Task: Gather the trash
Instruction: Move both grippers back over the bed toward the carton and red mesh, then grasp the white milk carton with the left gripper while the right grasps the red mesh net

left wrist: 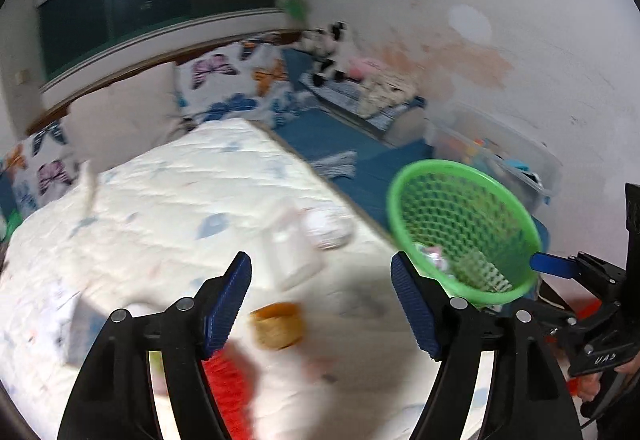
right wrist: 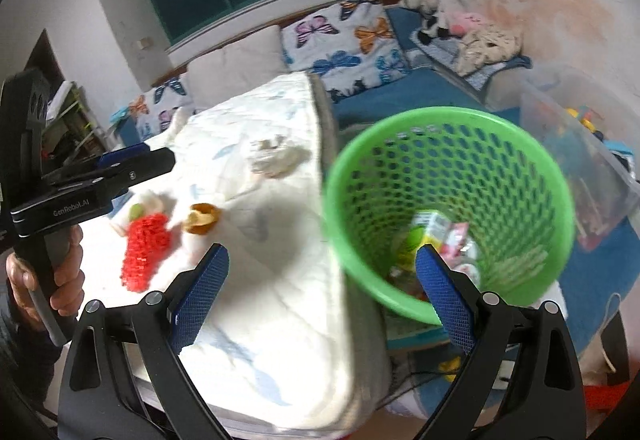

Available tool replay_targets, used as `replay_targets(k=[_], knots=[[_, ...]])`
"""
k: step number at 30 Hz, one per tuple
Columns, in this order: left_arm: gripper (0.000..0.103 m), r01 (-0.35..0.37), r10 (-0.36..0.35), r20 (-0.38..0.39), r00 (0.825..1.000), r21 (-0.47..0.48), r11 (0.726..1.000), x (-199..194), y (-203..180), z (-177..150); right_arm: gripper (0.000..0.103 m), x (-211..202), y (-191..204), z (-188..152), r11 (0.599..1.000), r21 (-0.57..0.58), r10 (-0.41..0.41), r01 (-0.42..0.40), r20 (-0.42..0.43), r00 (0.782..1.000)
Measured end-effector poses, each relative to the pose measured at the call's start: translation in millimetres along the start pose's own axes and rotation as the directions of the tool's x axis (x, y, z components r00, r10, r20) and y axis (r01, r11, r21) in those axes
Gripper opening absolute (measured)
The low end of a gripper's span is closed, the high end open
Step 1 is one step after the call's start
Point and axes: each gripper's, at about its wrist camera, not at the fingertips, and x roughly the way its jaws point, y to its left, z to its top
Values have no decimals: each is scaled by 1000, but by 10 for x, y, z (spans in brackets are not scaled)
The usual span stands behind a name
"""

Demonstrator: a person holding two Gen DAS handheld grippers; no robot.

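Observation:
A green mesh basket (left wrist: 464, 224) (right wrist: 448, 200) stands off the right edge of the white quilted pad (left wrist: 168, 200) (right wrist: 272, 320), with wrappers (right wrist: 436, 236) in its bottom. On the pad lie an orange-brown scrap (left wrist: 278, 324) (right wrist: 202, 218), a red mesh net (left wrist: 228, 388) (right wrist: 144, 252), a crumpled white wad (left wrist: 328, 228) (right wrist: 276, 158) and a blurred clear plastic piece (left wrist: 292, 256). My left gripper (left wrist: 322, 260) (right wrist: 136, 160) hovers open above this litter, holding nothing. My right gripper (right wrist: 323, 252) is wide open: one finger (right wrist: 440, 280) reaches over the near rim into the basket, and the other stays outside.
Butterfly-print pillows (left wrist: 224, 80) (right wrist: 344, 40) and plush toys (right wrist: 432, 8) sit at the head of the blue bed (left wrist: 328, 136). A clear storage bin (left wrist: 496, 156) (right wrist: 580, 152) stands against the wall behind the basket. A hand (right wrist: 24, 272) grips the left gripper's handle.

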Motion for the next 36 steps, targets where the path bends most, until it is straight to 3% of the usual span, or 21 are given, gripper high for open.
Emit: replay_targets(k=[8, 10, 16, 21, 29, 32, 36], knots=[[70, -185, 192, 40, 981, -128, 974, -380, 732, -244, 94, 128, 404, 63, 996, -64, 57, -57, -13, 998], [76, -224, 233, 44, 971, -157, 962, -478, 926, -324, 94, 165, 498, 75, 994, -78, 70, -72, -20, 997], [80, -303, 311, 12, 950, -191, 934, -558, 1325, -534, 94, 297, 758, 81, 986, -118, 109, -115, -53, 993], [80, -314, 313, -37, 949, -216, 925, -458, 1537, -683, 94, 418, 981, 76, 976, -146, 147, -159, -88, 985], [75, -259, 247, -78, 966, -272, 927, -216, 1787, -755, 93, 597, 1329, 57, 957, -190, 195, -220, -142, 970], [70, -237, 223, -82, 971, -280, 930, -136, 1837, -759, 91, 686, 1436, 49, 949, -200, 212, -244, -166, 963], [53, -206, 187, -95, 978, -285, 936, -32, 1879, -736, 86, 850, 1579, 25, 940, -208, 229, -270, -203, 952]])
